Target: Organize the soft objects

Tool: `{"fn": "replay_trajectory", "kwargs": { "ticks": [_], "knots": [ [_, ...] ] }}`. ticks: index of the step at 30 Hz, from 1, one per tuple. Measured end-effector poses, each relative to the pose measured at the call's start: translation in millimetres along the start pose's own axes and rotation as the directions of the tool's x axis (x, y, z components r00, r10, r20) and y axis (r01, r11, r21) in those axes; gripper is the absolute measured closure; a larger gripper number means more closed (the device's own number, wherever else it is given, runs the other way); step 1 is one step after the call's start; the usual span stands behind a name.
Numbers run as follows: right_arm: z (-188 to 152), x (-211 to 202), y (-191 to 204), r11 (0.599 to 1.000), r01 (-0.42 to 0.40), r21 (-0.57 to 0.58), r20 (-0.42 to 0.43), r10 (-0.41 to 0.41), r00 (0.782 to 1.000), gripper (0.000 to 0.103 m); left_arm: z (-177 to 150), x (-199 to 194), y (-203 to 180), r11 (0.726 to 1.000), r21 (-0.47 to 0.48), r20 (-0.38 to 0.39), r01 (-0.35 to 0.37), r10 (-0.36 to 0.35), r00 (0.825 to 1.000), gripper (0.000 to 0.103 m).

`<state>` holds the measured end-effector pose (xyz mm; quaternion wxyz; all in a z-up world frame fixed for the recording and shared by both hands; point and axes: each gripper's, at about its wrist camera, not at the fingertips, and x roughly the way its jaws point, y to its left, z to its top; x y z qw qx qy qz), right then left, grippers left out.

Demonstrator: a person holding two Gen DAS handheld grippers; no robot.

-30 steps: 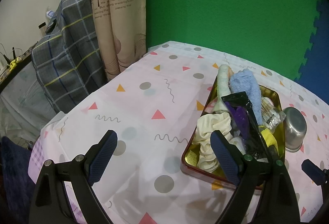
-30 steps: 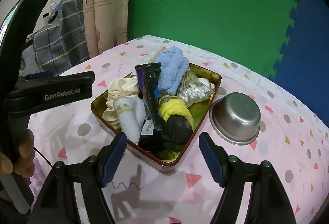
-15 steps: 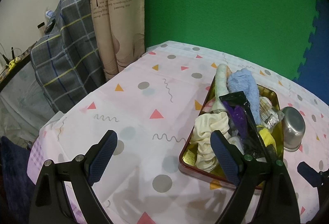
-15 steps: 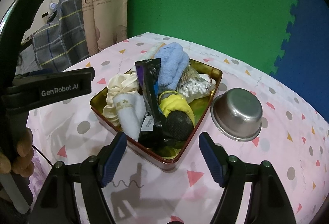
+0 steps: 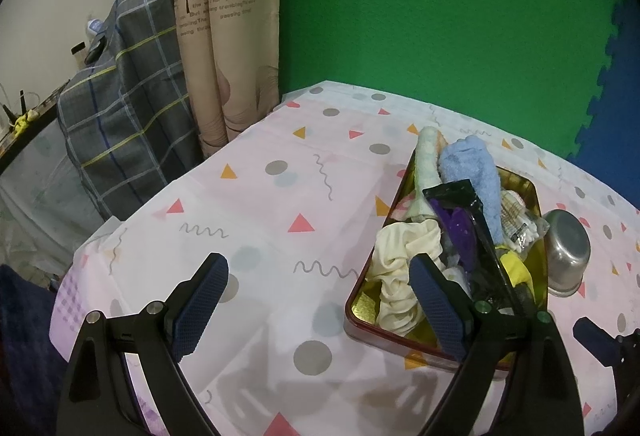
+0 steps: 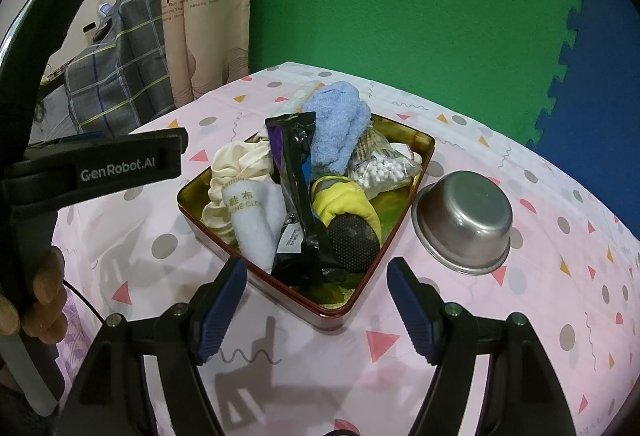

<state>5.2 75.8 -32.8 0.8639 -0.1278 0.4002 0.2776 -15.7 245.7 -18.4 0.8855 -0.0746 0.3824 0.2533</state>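
A red tray with a gold inside (image 6: 425, 146) (image 5: 362, 332) holds a pile of soft items: a cream scrunchie (image 6: 236, 164) (image 5: 394, 260), a white cloth roll (image 6: 256, 220), a blue fluffy towel (image 6: 340, 126) (image 5: 474, 172), a yellow cloth (image 6: 344, 198), a black packet (image 6: 298, 172) and a bag of cotton swabs (image 6: 382, 168). My right gripper (image 6: 318, 276) is open and empty, just in front of the tray's near corner. My left gripper (image 5: 316, 276) is open and empty, over the tablecloth left of the tray.
An upturned steel bowl (image 6: 464, 220) (image 5: 566, 248) sits right of the tray. The pink patterned tablecloth (image 5: 248, 204) covers the table. A curtain (image 5: 224, 36) and a plaid-covered object (image 5: 120, 108) stand beyond the left edge. The left tool's body (image 6: 100, 164) is at the right view's left side.
Both grippers have drawn back slightly from the tray and stay open. Nothing in the tray has moved.
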Motion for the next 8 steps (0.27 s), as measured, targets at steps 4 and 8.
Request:
{"fn": "replay_trajectory", "kwargs": {
  "ticks": [4,8],
  "knots": [
    [-0.9,-0.5,0.3,1.0,-0.001,0.0,-0.001,0.001,1.0,0.028,-0.9,-0.4,-1.6,1.0,0.006,0.006,0.009,-0.009,1.0,0.013],
    [-1.4,-0.6,0.6,1.0,-0.001,-0.001,0.001,0.001,1.0,0.028,-0.5,-1.3,-3.0,1.0,0.014,0.008,0.008,-0.008,1.0,0.013]
  ]
}}
